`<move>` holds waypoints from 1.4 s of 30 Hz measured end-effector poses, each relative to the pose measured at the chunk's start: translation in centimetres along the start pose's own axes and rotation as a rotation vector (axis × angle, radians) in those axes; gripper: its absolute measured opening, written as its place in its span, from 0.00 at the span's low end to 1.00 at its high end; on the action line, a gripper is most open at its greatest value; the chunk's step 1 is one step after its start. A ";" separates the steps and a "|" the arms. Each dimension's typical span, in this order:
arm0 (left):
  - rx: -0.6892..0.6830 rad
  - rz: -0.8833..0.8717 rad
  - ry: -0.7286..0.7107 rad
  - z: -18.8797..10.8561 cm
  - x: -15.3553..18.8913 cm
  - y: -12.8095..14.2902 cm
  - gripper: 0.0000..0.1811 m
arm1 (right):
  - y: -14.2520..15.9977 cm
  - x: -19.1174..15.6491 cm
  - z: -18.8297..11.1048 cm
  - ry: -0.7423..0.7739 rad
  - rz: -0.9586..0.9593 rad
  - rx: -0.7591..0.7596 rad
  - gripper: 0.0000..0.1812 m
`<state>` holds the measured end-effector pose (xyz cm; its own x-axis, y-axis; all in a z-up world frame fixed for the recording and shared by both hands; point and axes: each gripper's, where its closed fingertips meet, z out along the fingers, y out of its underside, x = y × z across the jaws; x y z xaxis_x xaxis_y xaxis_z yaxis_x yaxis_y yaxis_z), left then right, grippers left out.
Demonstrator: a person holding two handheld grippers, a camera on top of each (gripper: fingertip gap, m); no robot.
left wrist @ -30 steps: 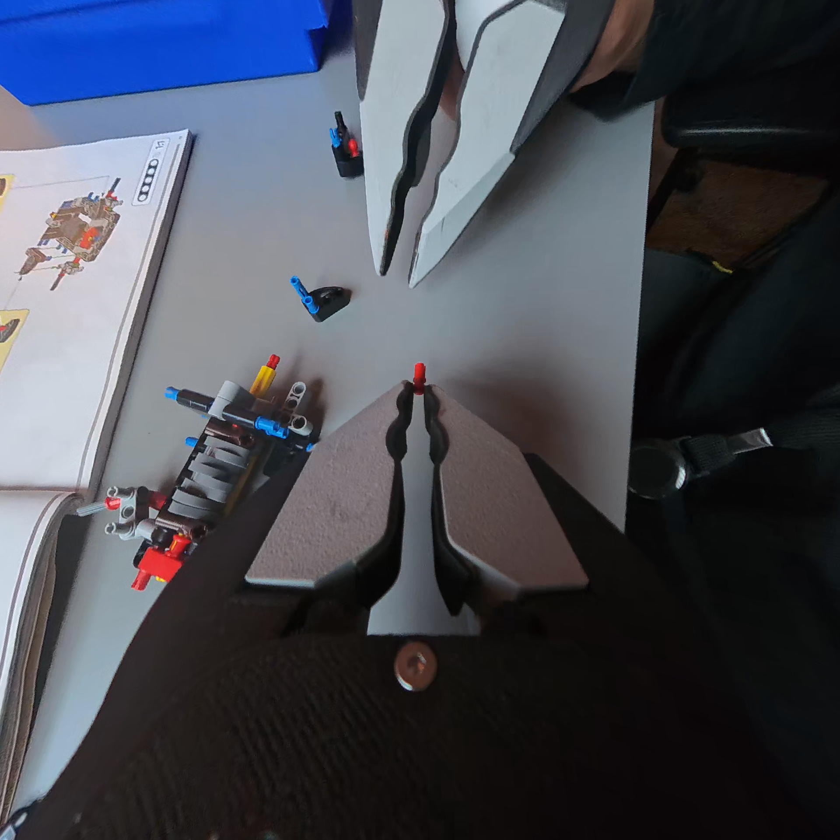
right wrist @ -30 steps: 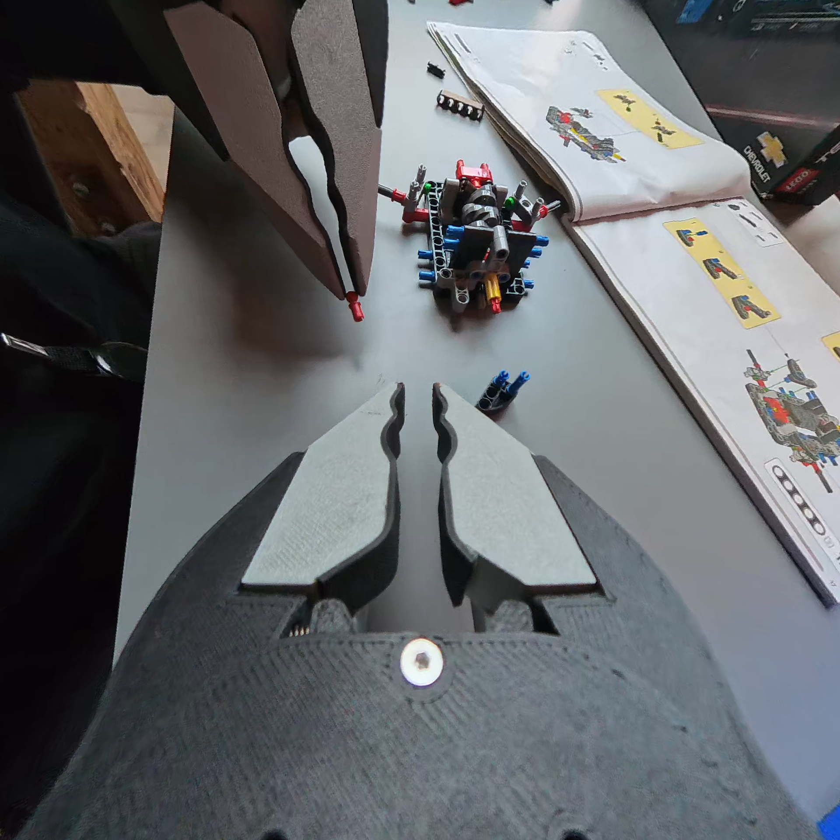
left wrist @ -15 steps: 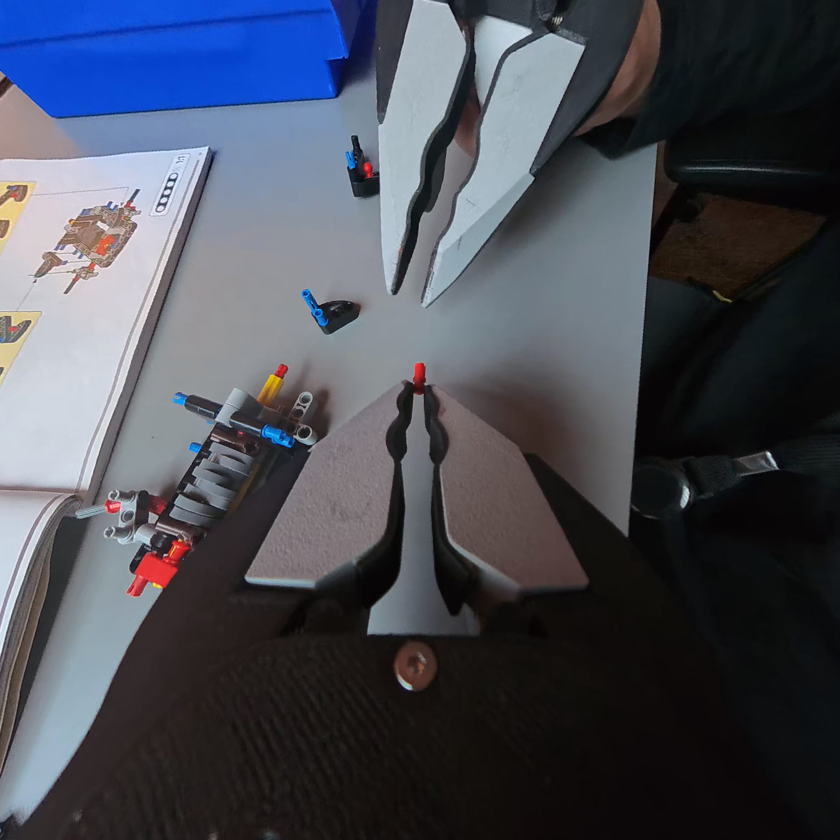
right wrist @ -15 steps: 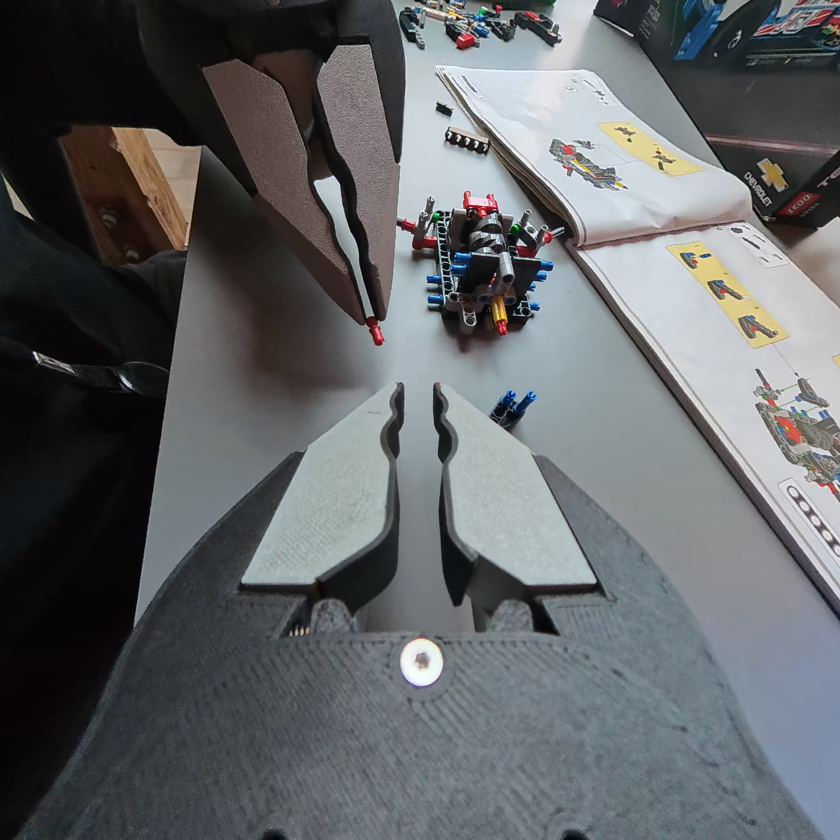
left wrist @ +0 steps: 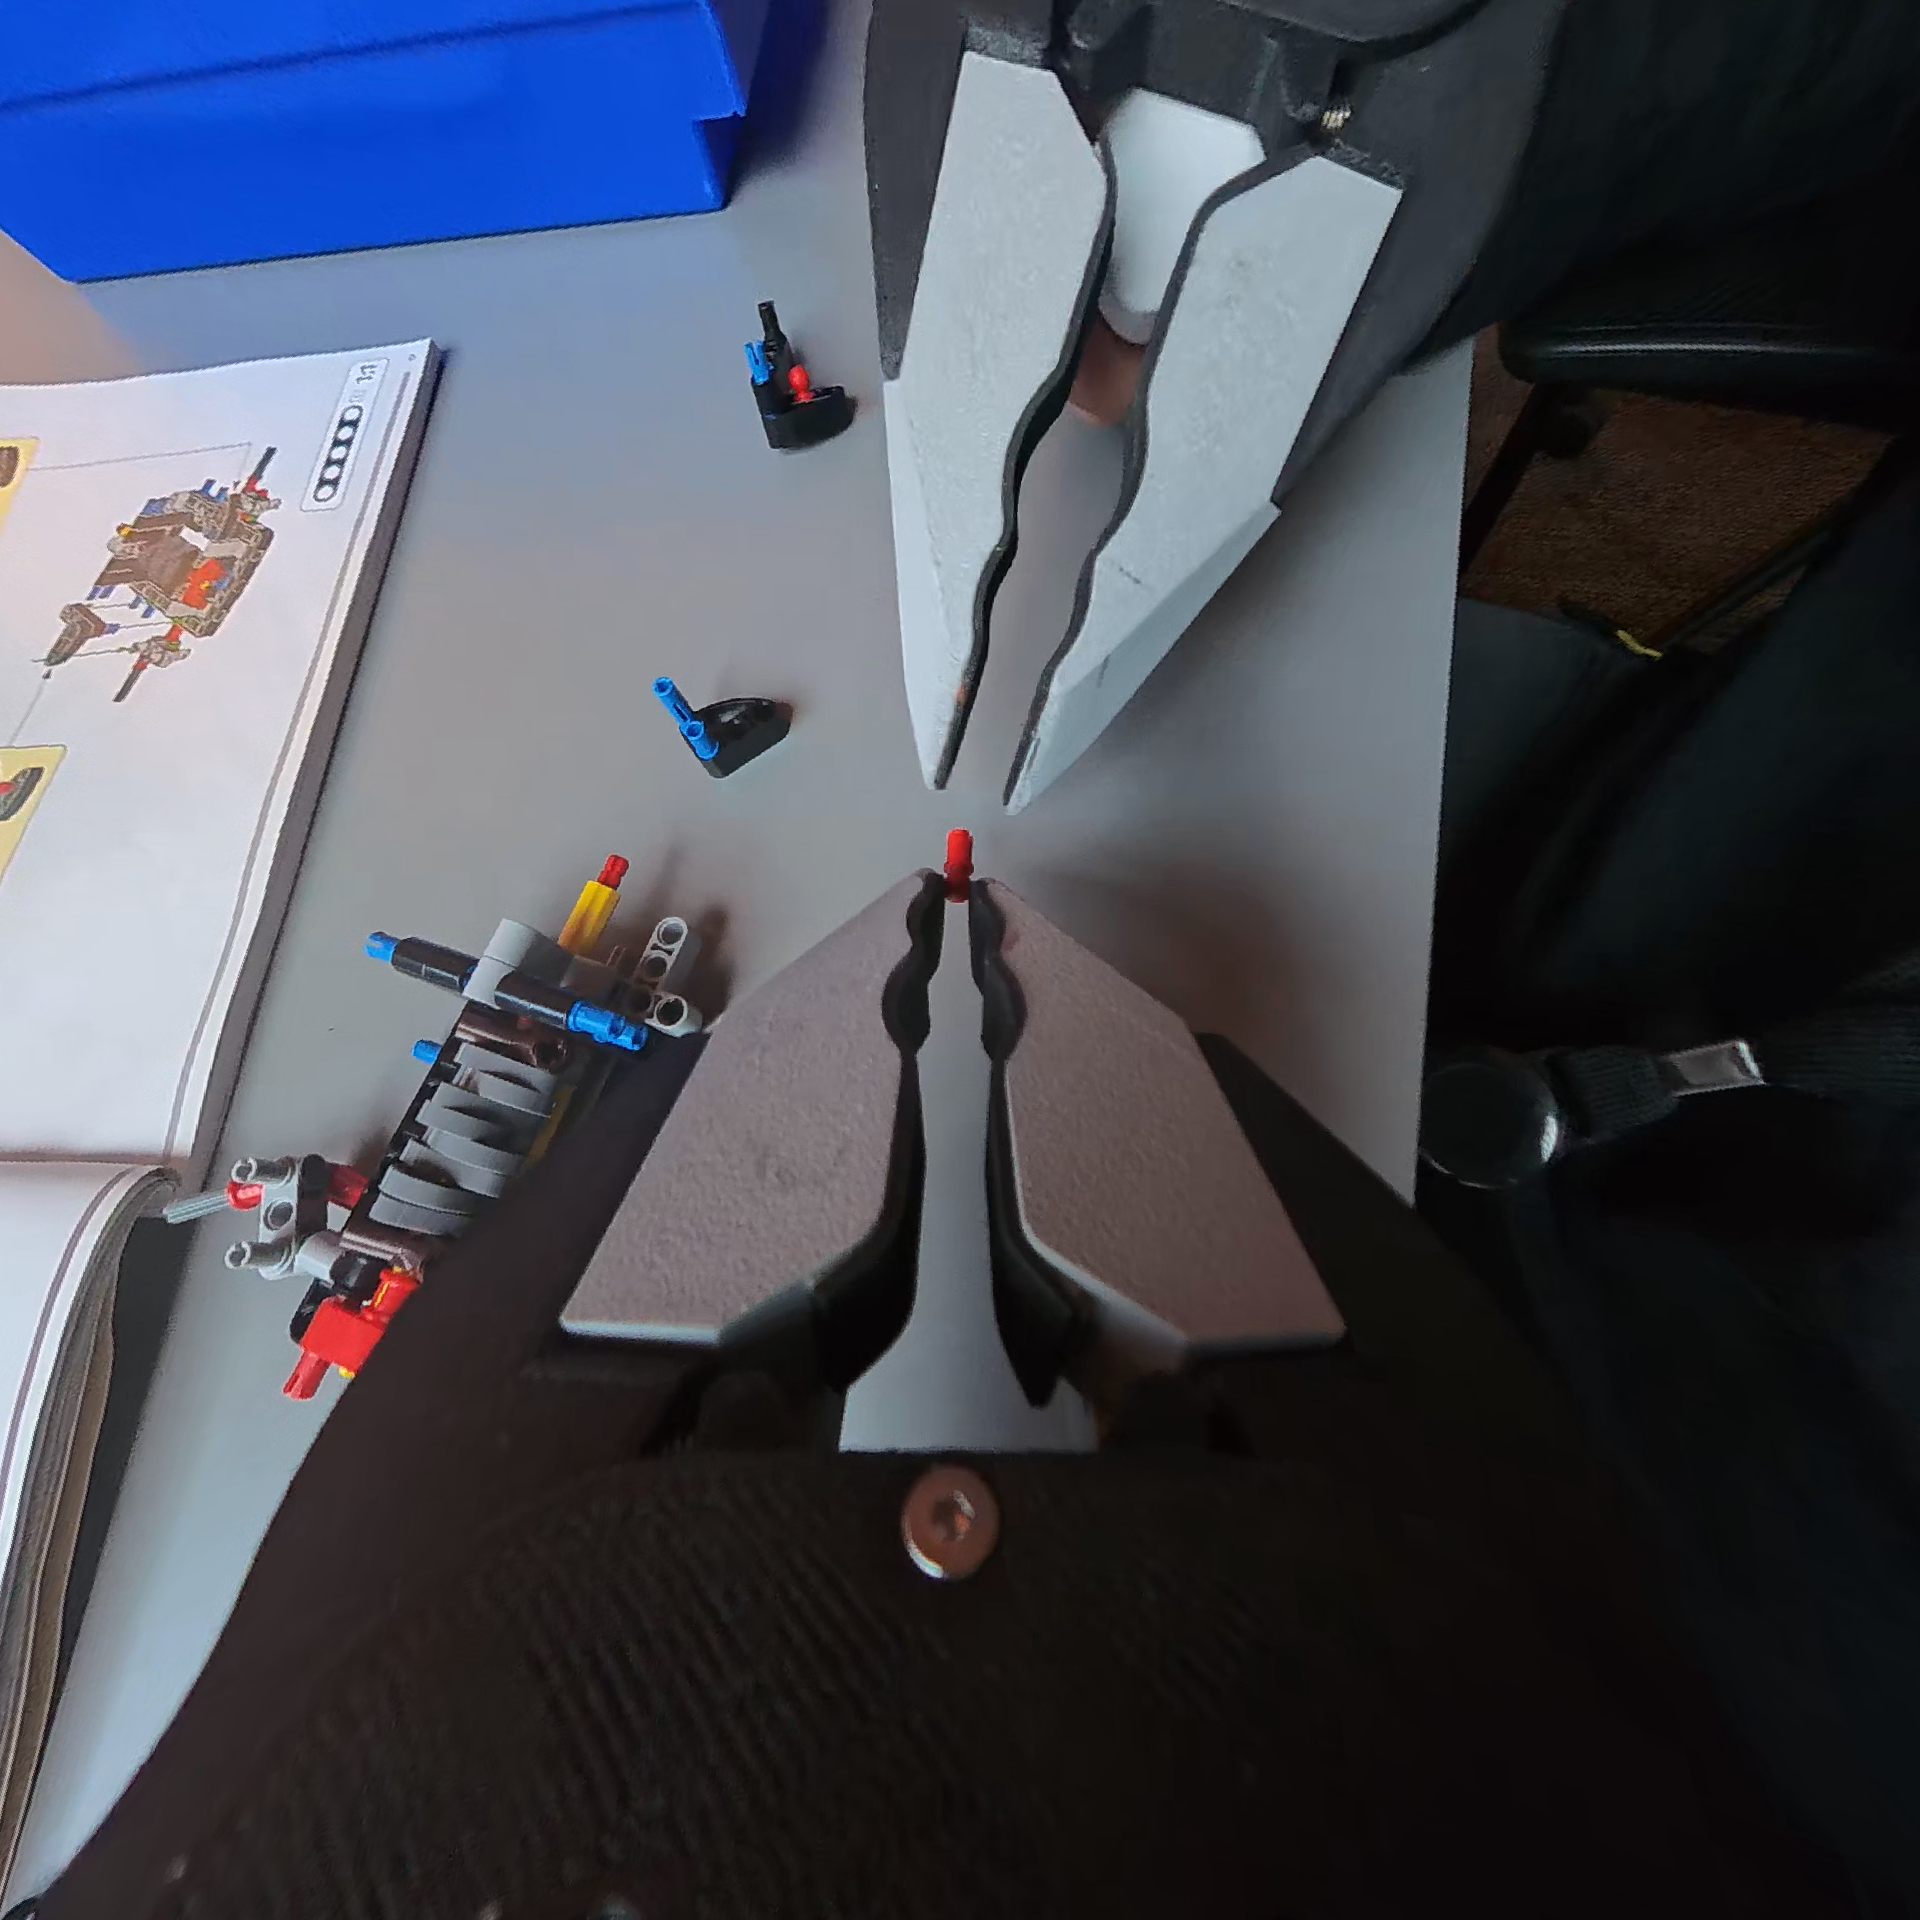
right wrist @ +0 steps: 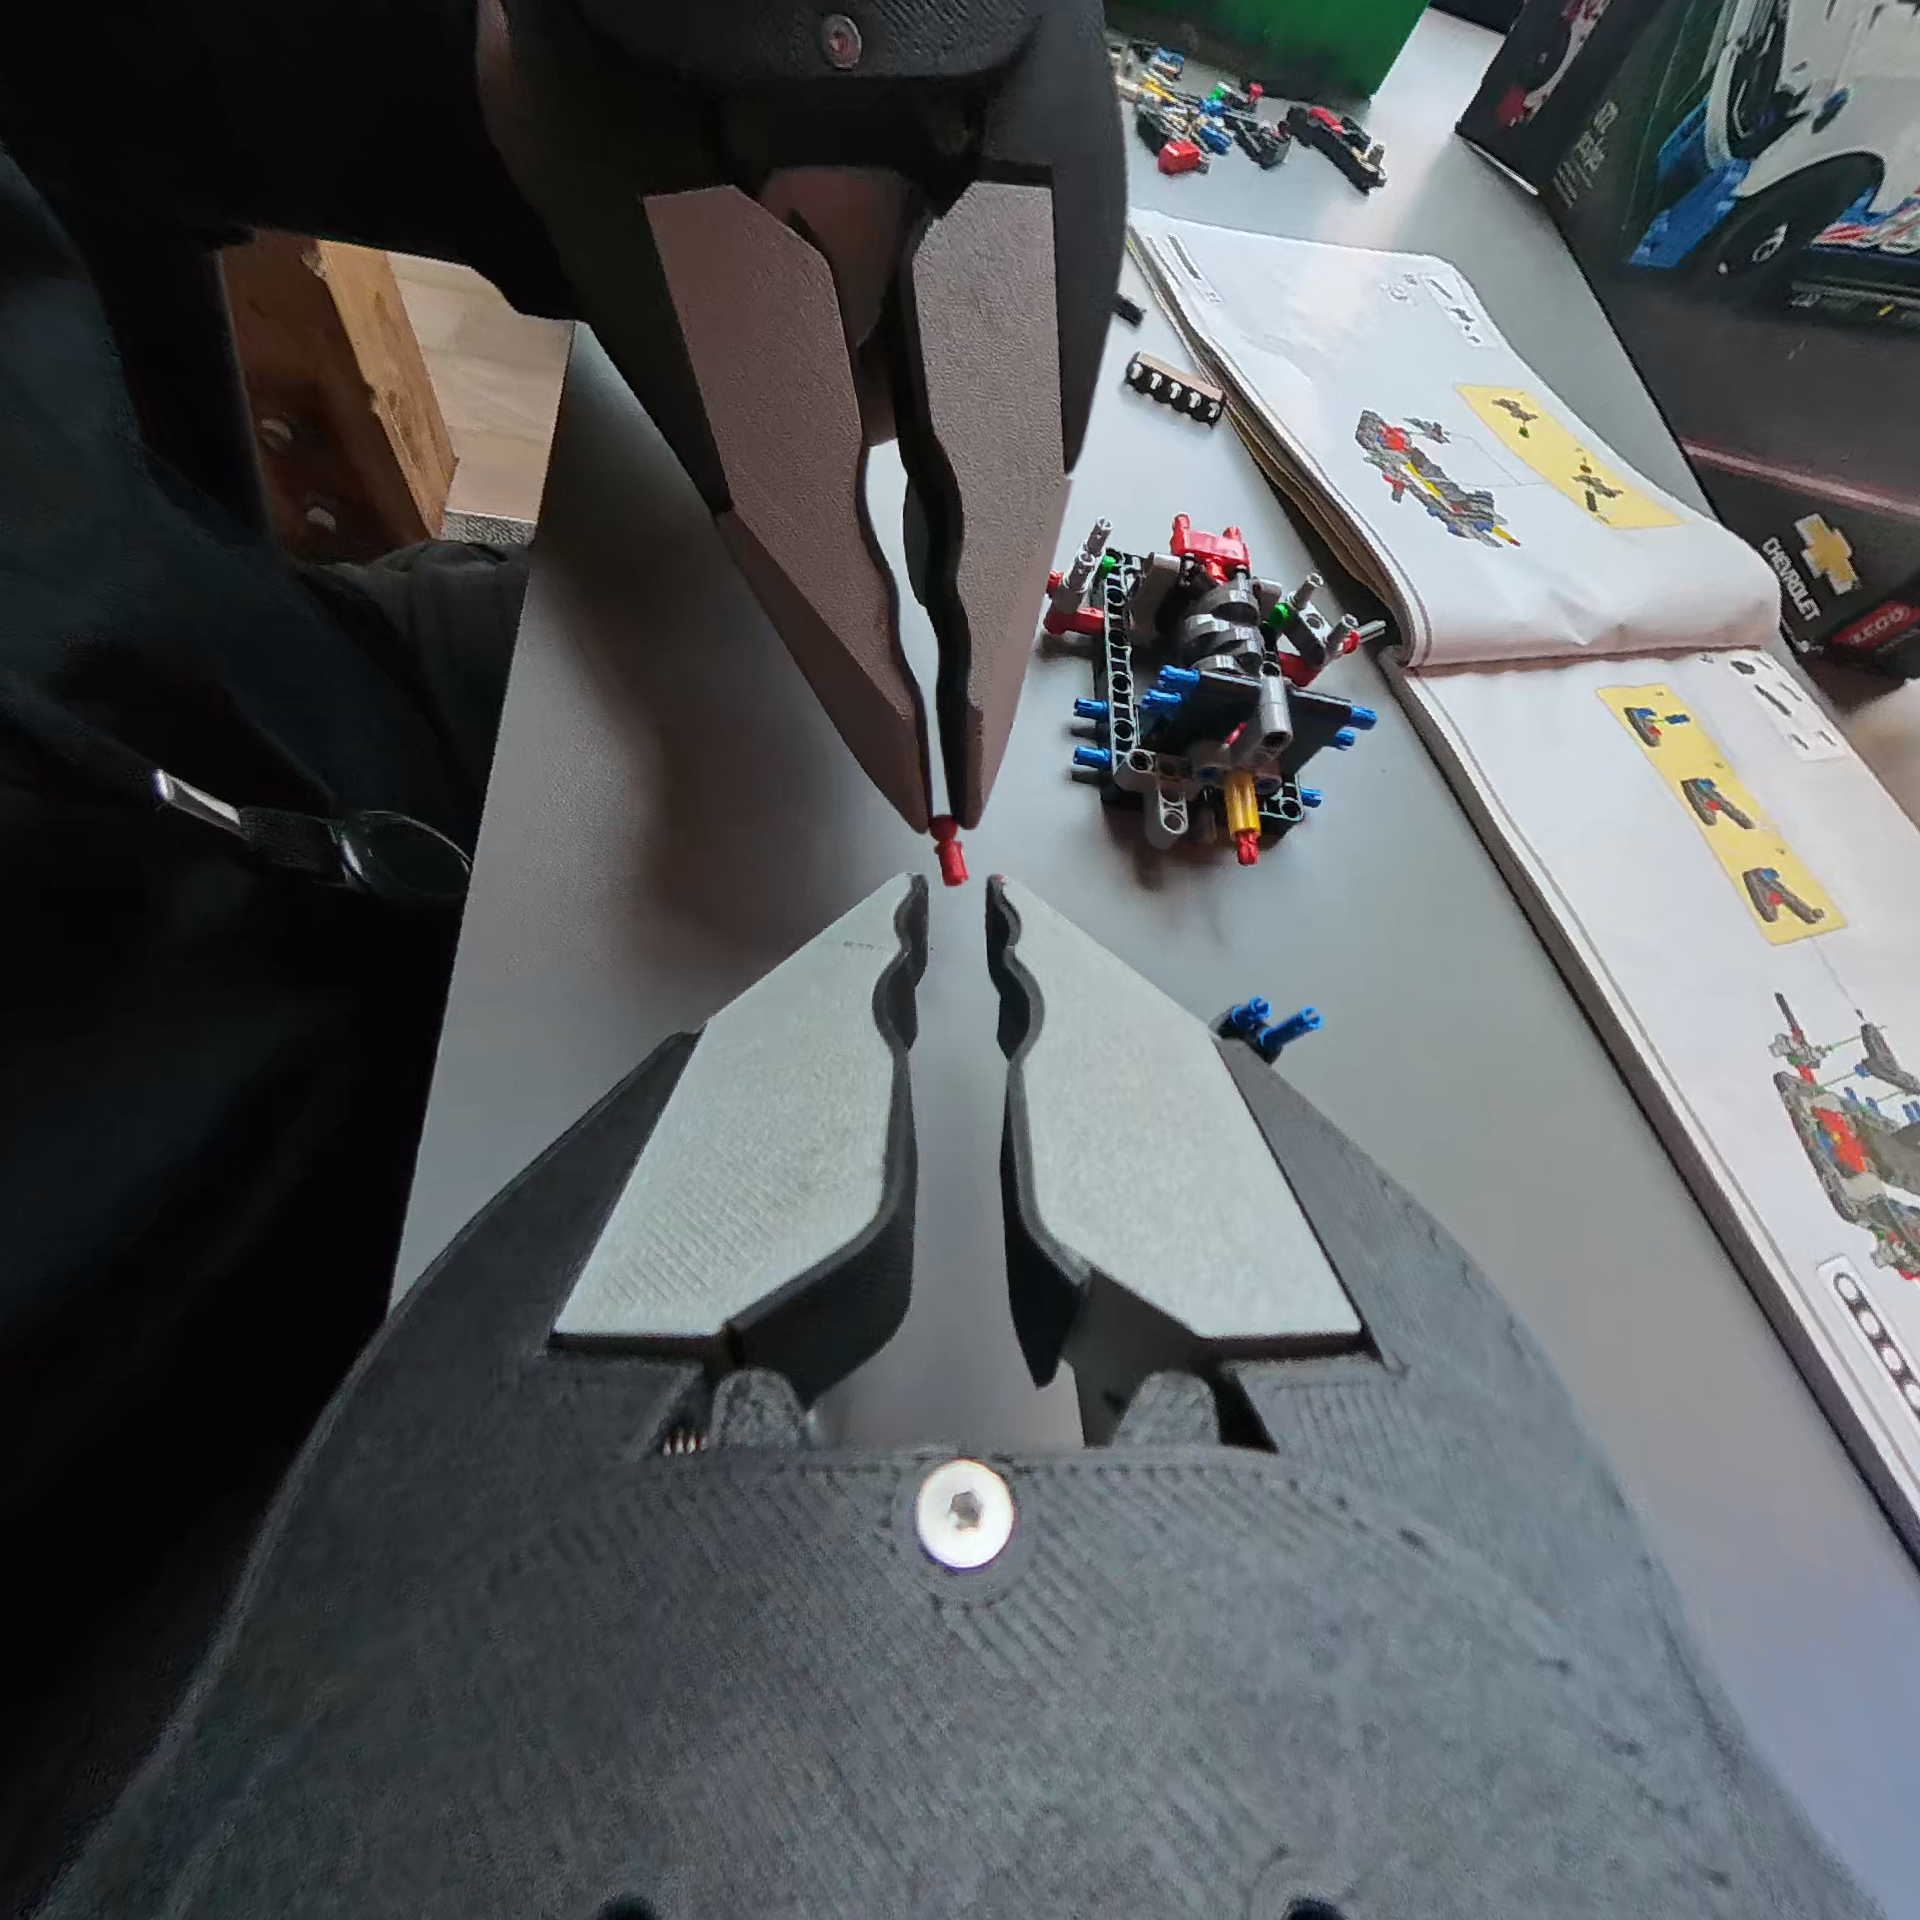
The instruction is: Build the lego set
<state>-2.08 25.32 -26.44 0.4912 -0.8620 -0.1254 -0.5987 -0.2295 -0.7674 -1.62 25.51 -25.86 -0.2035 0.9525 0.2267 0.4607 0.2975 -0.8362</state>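
My left gripper point(left wrist: 956, 883) is shut on a small red pin point(left wrist: 957, 854), which sticks out past its tips above the grey table. My right gripper point(right wrist: 956, 883) is open by a narrow gap and empty, pointing tip to tip at the left one. In the right wrist view the red pin point(right wrist: 948, 850) hangs just in front of the right gripper's tips, apart from them. The part-built lego assembly point(left wrist: 457, 1122) lies on the table left of the left gripper; it also shows in the right wrist view point(right wrist: 1205, 686). In the left wrist view the right gripper point(left wrist: 977, 795) is just beyond the pin.
An open instruction booklet point(left wrist: 177, 727) lies left of the assembly and shows in the right wrist view point(right wrist: 1558, 582). Two small black pieces with blue pins point(left wrist: 727, 727) point(left wrist: 795, 390) lie loose. A blue bin point(left wrist: 364, 125) stands behind. Loose parts point(right wrist: 1247, 125) and lego boxes point(right wrist: 1714, 156) sit farther off. Both grippers' tips are close together, under 4 cm apart.
The two grippers have come closer tip to tip. The right gripper's tips now sit just short of the red pin held by the left gripper.
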 end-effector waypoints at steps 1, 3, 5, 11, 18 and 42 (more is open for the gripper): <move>-0.001 0.001 0.001 0.0 0.1 0.0 0.00 | 0.0 -0.2 0.1 0.001 -0.015 -0.003 0.04; 0.004 -0.013 0.020 0.1 0.3 -0.1 0.01 | 0.0 -0.4 0.3 0.006 -0.048 -0.018 0.04; 0.010 -0.048 0.037 0.1 0.5 -0.2 0.01 | 0.1 -0.6 0.5 0.022 -0.092 -0.036 0.04; 0.011 -0.188 0.083 0.0 0.1 -0.3 0.01 | -0.3 0.0 0.8 0.124 -0.207 -0.067 0.00; 0.039 -0.296 0.127 0.3 -0.1 -0.1 0.00 | 0.0 0.2 1.1 0.154 -0.225 -0.088 0.00; -0.082 -0.090 0.124 -1.1 1.7 3.0 0.04 | 0.2 -1.3 0.6 -0.024 0.031 -0.046 0.04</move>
<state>-3.71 22.67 -28.28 0.4660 -0.8845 0.0239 -0.6081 -0.3398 -0.7175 -1.80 24.25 -26.61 -0.2084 0.9597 0.1886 0.5063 0.2708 -0.8187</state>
